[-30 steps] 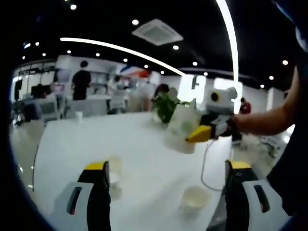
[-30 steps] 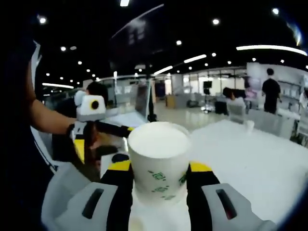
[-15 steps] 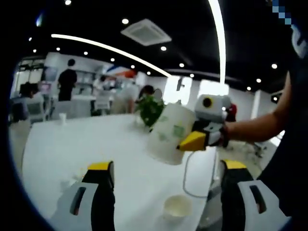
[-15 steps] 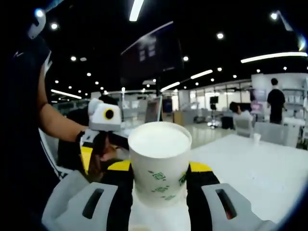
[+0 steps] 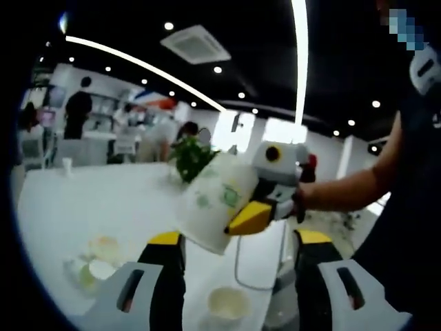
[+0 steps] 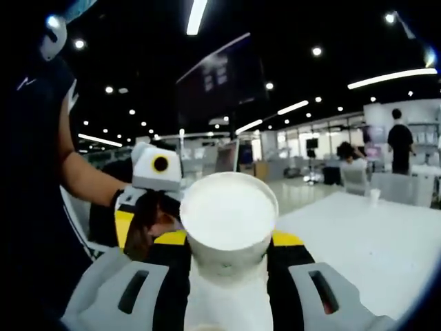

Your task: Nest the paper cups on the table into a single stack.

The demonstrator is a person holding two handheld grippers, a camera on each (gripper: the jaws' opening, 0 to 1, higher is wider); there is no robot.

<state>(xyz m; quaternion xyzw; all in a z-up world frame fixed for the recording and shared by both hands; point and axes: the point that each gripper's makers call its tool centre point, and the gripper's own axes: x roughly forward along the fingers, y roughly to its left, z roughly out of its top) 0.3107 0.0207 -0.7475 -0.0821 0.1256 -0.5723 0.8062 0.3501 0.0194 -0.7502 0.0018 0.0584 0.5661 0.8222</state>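
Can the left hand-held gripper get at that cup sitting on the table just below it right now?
Probably yes: the left hand-held gripper is open and holds nothing, and the cup stands uncovered between its jaws.

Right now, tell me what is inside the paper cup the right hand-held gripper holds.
The paper cup clamped in the right hand-held gripper shows a plain white interior with nothing seen in it. Its mouth tilts toward the camera; the deepest part of its bottom is washed out, so I cannot confirm that.
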